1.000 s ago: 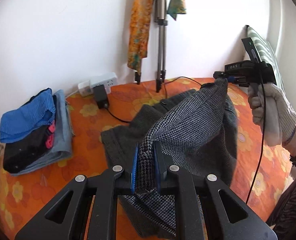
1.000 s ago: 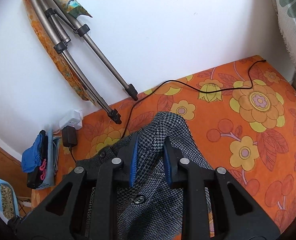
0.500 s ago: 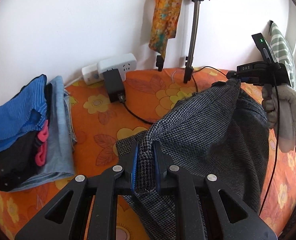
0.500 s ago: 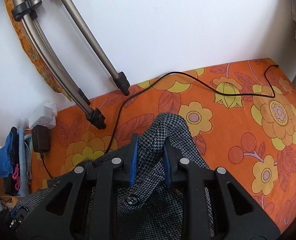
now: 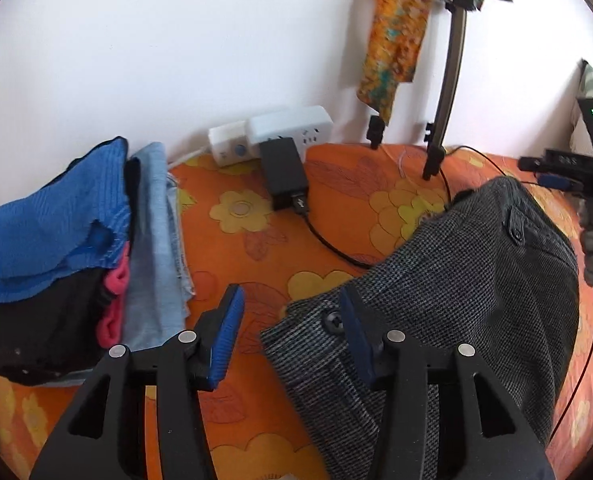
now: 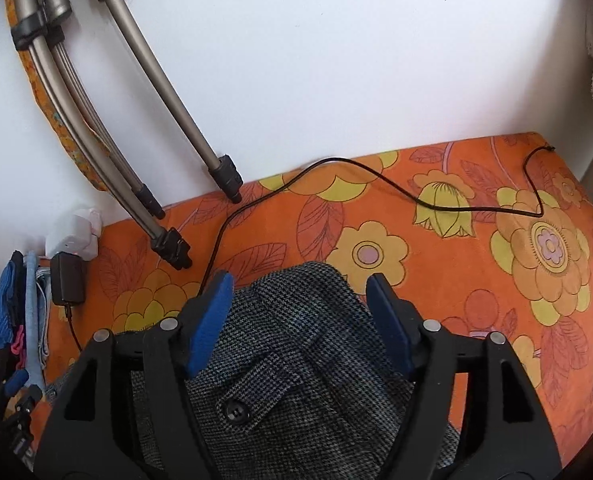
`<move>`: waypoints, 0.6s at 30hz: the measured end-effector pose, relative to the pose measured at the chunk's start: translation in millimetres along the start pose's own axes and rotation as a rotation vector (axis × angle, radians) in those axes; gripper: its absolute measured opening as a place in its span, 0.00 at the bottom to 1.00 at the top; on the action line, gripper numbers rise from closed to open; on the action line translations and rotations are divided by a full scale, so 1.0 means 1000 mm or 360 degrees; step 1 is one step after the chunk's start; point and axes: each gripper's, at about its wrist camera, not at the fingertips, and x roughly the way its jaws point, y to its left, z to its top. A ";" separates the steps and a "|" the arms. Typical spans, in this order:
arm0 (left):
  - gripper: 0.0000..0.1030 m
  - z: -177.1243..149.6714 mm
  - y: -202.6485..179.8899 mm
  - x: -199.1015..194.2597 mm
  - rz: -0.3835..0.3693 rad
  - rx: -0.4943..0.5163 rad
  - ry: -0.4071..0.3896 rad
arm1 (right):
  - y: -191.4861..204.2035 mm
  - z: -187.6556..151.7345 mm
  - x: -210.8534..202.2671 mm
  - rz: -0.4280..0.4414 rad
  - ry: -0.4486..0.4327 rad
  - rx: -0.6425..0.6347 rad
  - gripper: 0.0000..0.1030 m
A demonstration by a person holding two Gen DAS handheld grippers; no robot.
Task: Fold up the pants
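we see the grey houndstooth pants (image 5: 468, 292) lying on the orange flowered bedspread (image 5: 248, 248), released. in the left wrist view their waistband edge with a black button (image 5: 333, 321) sits nearest us, and the cloth runs from there up and right toward the far right side of the bedspread, so the long axis goes diagonally away from the button end; how far it extends is cut off by the frame.

left gripper (image 5: 292, 330): jaws have just been opening and now stand apart, blue pads clear; the right pad overlaps the waistband edge, whether touching we cannot tell, and the left pad is over bare bedspread.

right gripper (image 6: 300, 320): jaws have just been opening, wide apart, with a rounded fold of the pants (image 6: 296, 344) between the pads, not pinched.

left of the pants on the bedspread is a pile of folded clothes (image 5: 64, 248). a power strip (image 5: 272, 134) and a black adapter (image 5: 284, 174) sit at the wall beyond them, a thin black cable (image 6: 376, 176) crosses the bedspread, and tripod legs (image 6: 164, 92) stand on it by the wall.
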 end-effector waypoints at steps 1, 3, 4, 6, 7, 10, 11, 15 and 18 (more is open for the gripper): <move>0.47 -0.002 0.003 -0.005 -0.0001 -0.0013 -0.0005 | -0.005 -0.002 -0.007 0.0007 -0.0007 0.0007 0.69; 0.47 -0.006 0.007 -0.012 -0.0008 -0.0031 -0.0001 | -0.021 -0.011 -0.024 0.0044 -0.0003 0.0046 0.70; 0.47 -0.010 0.008 -0.017 -0.0020 -0.0040 -0.0002 | -0.026 -0.016 -0.030 0.0055 0.0001 0.0063 0.70; 0.47 -0.019 0.009 -0.028 -0.0037 -0.0050 -0.0004 | -0.040 -0.033 -0.043 0.0041 0.0032 0.0082 0.69; 0.47 -0.024 0.008 -0.034 -0.0052 -0.0047 -0.0005 | -0.045 -0.042 -0.047 0.0041 0.0049 0.0085 0.70; 0.47 -0.036 -0.001 -0.050 -0.0065 -0.0017 -0.0006 | -0.063 -0.071 -0.061 0.0040 0.0102 0.0136 0.69; 0.47 -0.040 -0.004 -0.055 -0.0074 -0.0013 0.0001 | -0.069 -0.079 -0.064 0.0032 0.0118 0.0166 0.69; 0.47 -0.056 -0.014 -0.080 -0.0142 -0.0023 0.0045 | -0.081 -0.106 -0.069 0.0130 0.0217 0.0263 0.69; 0.47 -0.072 -0.022 -0.100 -0.0177 -0.0032 0.0069 | -0.080 -0.121 -0.071 0.0139 0.0243 0.0270 0.69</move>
